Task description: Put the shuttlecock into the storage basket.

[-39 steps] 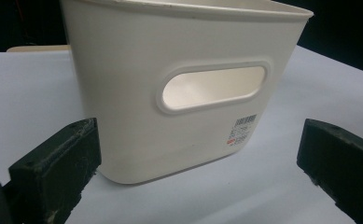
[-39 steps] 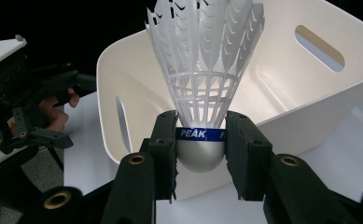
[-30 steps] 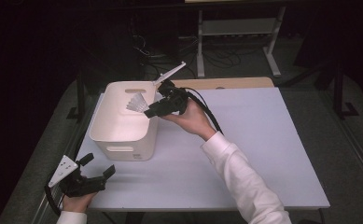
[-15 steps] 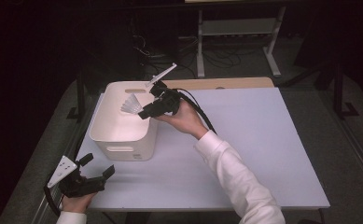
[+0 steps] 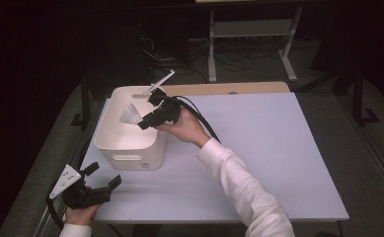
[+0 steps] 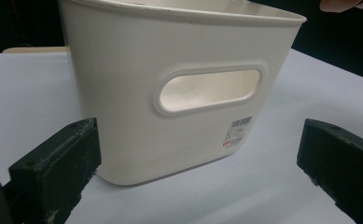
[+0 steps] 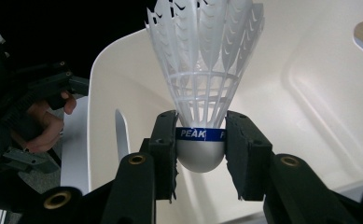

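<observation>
Left gripper (image 5: 99, 187): nearest the person, at the table's near left corner, level with the tabletop, in the same spot as in both earlier pictures. Its jaws are spread wide with nothing between them; in the left gripper view they frame the handle-slot end of the bin without touching it.

Table (image 5: 258, 163): pale blue-grey top, bare on its right half.

Bin (image 5: 130, 148): white plastic tub just beyond the left gripper, on the left part of the table, standing upright; a small barcode label sits low on its near end wall (image 6: 237, 133). It has not shifted since the earlier pictures.

Right gripper (image 5: 142, 123): a second ago it hung over the bin's right rim; since then it has travelled leftward and a little lower, so it now reaches in over the bin's open mouth. Its jaws are clamped on the shuttlecock's base, one pad on each side (image 7: 200, 140).

Shuttlecock (image 5: 130, 117): white plastic skirt fanning out away from the jaws, grey rounded cork with a blue band reading "PEAK" pinched between the pads. It is held in the air above the bin's inside, clear of the floor and walls, now further toward the bin's middle than in the earlier pictures.

Wooden board (image 5: 229, 89): lies along the table's far edge, beyond the bin.
</observation>
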Motion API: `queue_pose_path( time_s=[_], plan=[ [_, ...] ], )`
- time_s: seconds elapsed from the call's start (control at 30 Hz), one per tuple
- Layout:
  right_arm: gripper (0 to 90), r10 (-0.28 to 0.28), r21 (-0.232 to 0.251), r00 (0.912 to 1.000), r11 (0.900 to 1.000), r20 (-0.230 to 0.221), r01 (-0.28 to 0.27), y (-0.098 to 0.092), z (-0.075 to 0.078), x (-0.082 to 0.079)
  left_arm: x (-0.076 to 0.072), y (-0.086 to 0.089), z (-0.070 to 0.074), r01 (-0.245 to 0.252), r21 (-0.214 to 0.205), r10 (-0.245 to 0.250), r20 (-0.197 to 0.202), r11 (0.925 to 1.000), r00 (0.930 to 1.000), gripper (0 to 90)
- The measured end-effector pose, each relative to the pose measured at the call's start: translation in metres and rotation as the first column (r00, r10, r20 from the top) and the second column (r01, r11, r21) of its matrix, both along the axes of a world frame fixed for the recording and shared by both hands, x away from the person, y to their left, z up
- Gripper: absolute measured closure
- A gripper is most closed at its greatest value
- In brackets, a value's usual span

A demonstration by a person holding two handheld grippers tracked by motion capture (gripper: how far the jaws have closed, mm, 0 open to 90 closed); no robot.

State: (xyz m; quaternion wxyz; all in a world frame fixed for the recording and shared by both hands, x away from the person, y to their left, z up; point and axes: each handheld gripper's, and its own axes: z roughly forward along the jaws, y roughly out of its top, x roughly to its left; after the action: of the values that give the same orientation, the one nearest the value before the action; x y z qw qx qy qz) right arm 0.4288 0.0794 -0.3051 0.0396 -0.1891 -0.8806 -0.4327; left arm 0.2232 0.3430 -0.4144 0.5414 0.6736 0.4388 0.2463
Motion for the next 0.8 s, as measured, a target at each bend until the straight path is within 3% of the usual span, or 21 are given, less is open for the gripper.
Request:
queue_pose_path(
  time_s=[0.43,0.5,0.57,0.8],
  plan=[
    [63.8,0.017,-0.011,0.9998,0.9998,-0.01,-0.017,0.013,-0.004,0.002,0.001,0.001,0.0,0.002,0.001,-0.002,-0.005,1.0,1.0,0.0],
    [63.8,0.02,-0.014,0.9998,0.9997,-0.008,-0.02,0.015,-0.005,0.002,0.001,-0.001,-0.001,-0.001,-0.024,0.001,-0.001,0.9997,1.0,0.0],
    [63.1,0.021,-0.011,0.9996,0.9997,-0.02,-0.021,0.016,-0.006,0.003,0.001,-0.001,-0.001,0.003,-0.01,-0.003,-0.005,0.9999,1.0,0.0],
    [40.1,-0.004,0.01,0.9998,0.9999,-0.018,0.004,0.009,-0.001,0.004,0.001,-0.001,-0.001,0.006,-0.001,-0.006,-0.007,1.0,1.0,0.0]
  ],
)
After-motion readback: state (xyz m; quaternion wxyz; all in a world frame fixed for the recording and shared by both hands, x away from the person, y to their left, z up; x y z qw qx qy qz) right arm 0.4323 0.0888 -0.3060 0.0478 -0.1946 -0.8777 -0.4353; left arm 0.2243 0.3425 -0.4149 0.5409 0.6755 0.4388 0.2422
